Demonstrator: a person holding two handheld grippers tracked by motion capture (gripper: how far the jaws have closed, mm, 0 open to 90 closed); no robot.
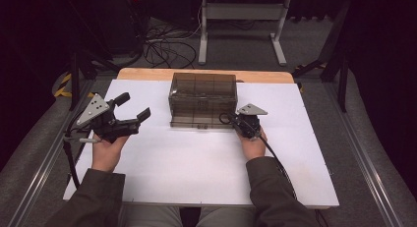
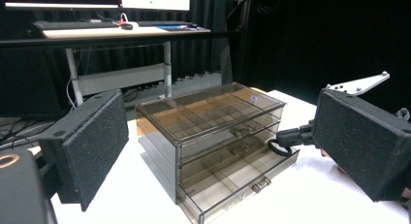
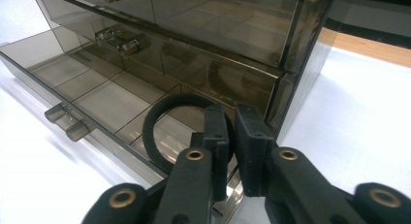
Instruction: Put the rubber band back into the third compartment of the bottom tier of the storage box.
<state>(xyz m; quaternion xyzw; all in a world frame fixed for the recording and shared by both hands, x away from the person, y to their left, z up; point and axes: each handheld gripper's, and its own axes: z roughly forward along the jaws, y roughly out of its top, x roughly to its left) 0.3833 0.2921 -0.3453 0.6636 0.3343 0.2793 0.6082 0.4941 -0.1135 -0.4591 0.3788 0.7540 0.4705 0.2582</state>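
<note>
Now black ring [image 3: 167, 132] in right claw [image 3: 231, 136], over open drawer [image 3: 87, 88]

You are in a lab recording bay: black curtains [image 2: 329, 35] all round, white-topped table [image 1: 196, 163], loose cables [image 1: 167, 47] on grey floor at 12 o'clock, monitor desk [image 2: 121, 32] beyond.

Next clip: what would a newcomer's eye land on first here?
The smoky clear drawer box at the table's far middle, its bottom drawer pulled out. Next, the right gripper, shut on a black ring held over that drawer's right end. The left gripper is open, off to the box's left.
</note>
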